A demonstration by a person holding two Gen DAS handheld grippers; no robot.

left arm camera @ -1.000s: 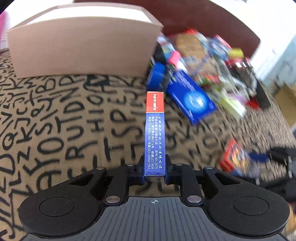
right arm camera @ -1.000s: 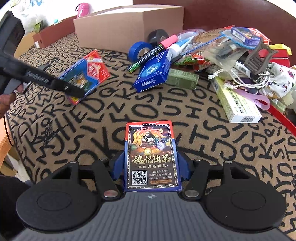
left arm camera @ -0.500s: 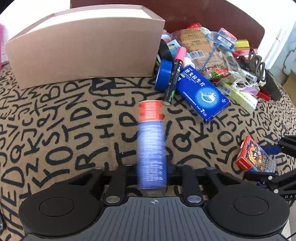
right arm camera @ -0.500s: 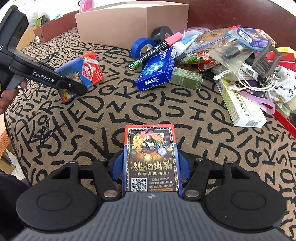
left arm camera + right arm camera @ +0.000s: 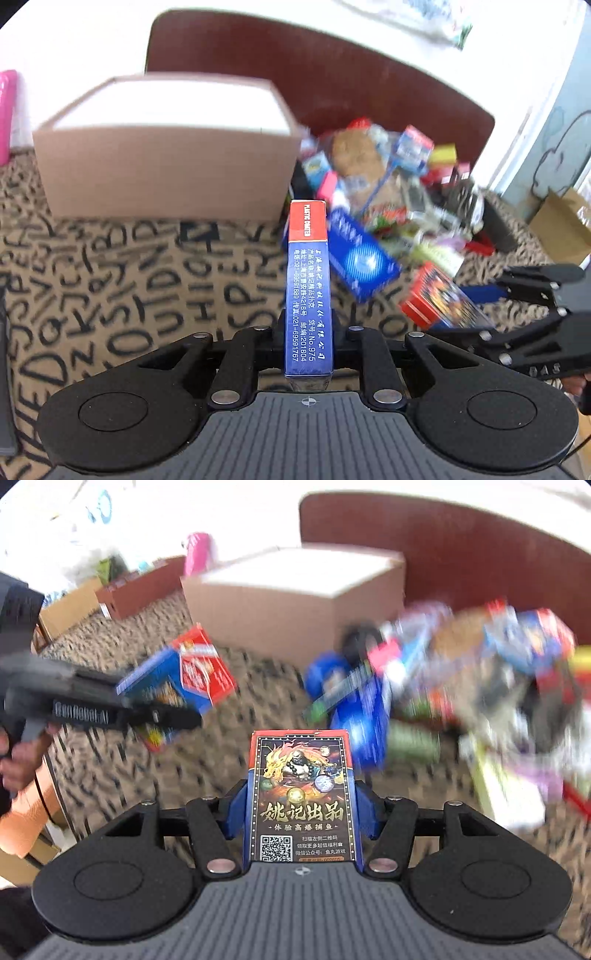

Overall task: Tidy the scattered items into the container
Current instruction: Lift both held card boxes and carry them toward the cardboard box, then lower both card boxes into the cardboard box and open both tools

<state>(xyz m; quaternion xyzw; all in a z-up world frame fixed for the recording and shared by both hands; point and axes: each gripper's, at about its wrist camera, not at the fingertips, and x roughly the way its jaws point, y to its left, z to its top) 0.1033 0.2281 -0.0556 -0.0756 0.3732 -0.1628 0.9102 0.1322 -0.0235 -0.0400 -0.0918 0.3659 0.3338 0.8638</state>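
Bright daylight, blown-out background, heavy motion blur, fisheye-curved edges

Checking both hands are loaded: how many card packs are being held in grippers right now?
2. One card pack is clamped edge-on in the left gripper; another card pack sits face-up in the right gripper. More may lie hidden in the blurred pile.

Showing "PLASTIC COATED" in white on the red end of the slim card box point(image 5: 308, 280), with "No.975", "201804" and "021-69591767" running along its blue side among Chinese print. Displaying gold characters "姚记出品", a smaller line "体验高爆捕鱼" and a QR code on the face of the second card box point(image 5: 301, 797). Remaining blurred elsewhere.
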